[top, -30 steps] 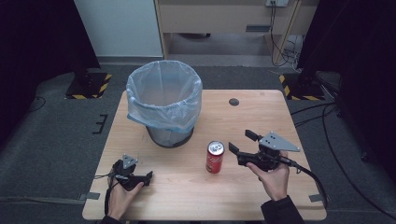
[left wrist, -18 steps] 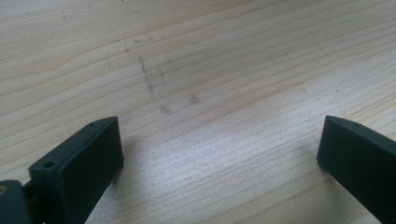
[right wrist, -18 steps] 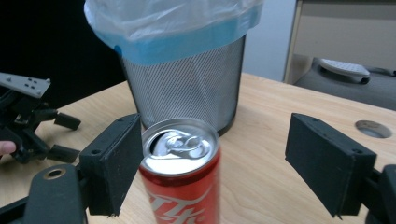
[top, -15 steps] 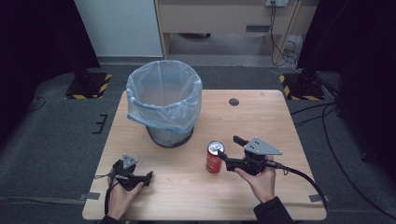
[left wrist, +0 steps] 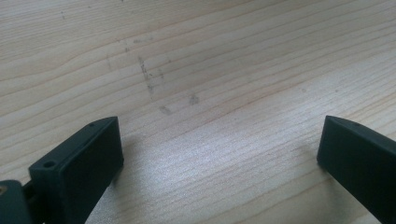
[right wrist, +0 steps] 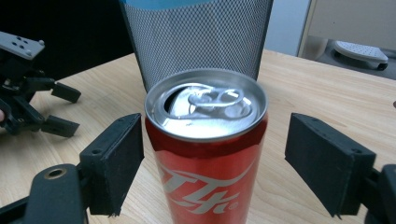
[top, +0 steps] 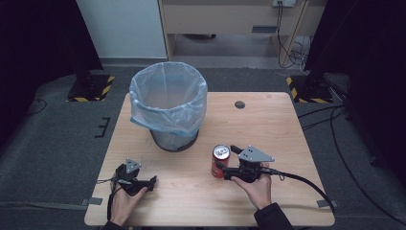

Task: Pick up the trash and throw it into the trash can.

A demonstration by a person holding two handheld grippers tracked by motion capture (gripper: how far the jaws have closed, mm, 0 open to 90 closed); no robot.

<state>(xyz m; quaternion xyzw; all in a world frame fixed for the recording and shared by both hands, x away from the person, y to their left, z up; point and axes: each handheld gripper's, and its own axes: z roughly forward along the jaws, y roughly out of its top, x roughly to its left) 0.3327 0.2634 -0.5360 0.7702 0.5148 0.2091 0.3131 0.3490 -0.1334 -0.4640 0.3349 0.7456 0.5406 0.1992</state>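
A red soda can stands upright on the wooden table, its pull-tab top opened. My right gripper is open, with one jaw on each side of the can and a gap between each jaw and the can's wall. My left gripper rests low over the table near the front left, open, with bare wood between its jaws. The right gripper view also shows the left gripper farther off at the left.
A metal mesh waste bin with a pale blue plastic liner stands at the table's back left, just behind the can. A small dark round hole sits near the far edge. Cables trail off to the right.
My right gripper has moved left to the can, and its jaws now stand on either side of it. The left gripper has stayed in place.
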